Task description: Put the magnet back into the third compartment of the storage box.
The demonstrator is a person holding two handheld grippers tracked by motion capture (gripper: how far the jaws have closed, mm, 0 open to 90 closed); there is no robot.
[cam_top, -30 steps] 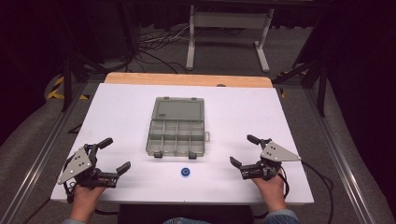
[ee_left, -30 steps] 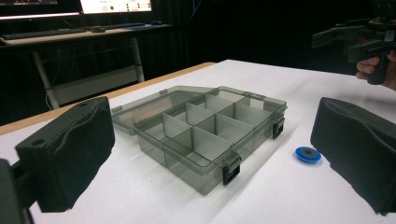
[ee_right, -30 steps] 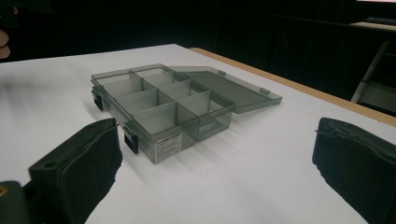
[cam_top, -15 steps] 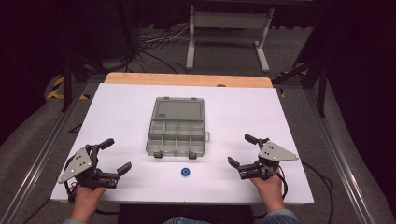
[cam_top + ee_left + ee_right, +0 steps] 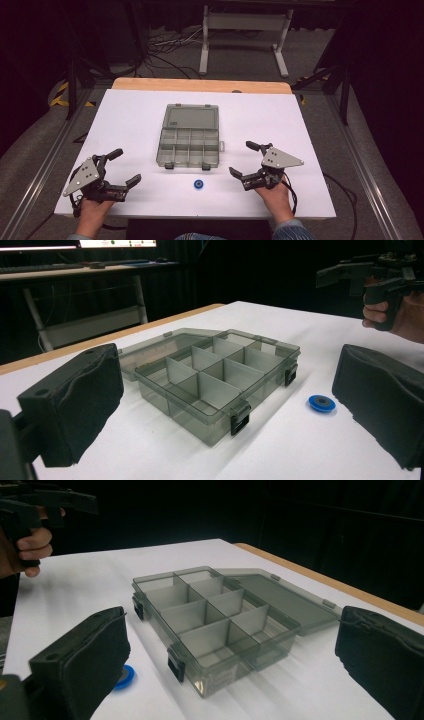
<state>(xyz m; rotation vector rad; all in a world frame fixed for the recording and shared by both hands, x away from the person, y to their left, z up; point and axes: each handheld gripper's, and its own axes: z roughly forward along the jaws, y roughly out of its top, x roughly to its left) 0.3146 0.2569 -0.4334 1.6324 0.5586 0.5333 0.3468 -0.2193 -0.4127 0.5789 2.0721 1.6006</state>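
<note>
1. On the white desk, just in front of the open box, lies the small blue ring, flat on its face, between the two hand-held grippers and touching neither.
2. It looks like a light, stiff plastic disc with a dark centre; I'd judge it slippery and low, so the pads would best meet its rim from opposite sides, close to the desk top.
3. The grey see-through box sits just behind it, lid folded back flat on the far side, two black latches facing the person.
4. Its compartments, split by thin walls, all look empty in both gripper views.
5. The right hand-held gripper hovers near the ring, jaws spread wide, holding nothing.
6. The left hand-held gripper sits farther off, also spread and empty.
</note>
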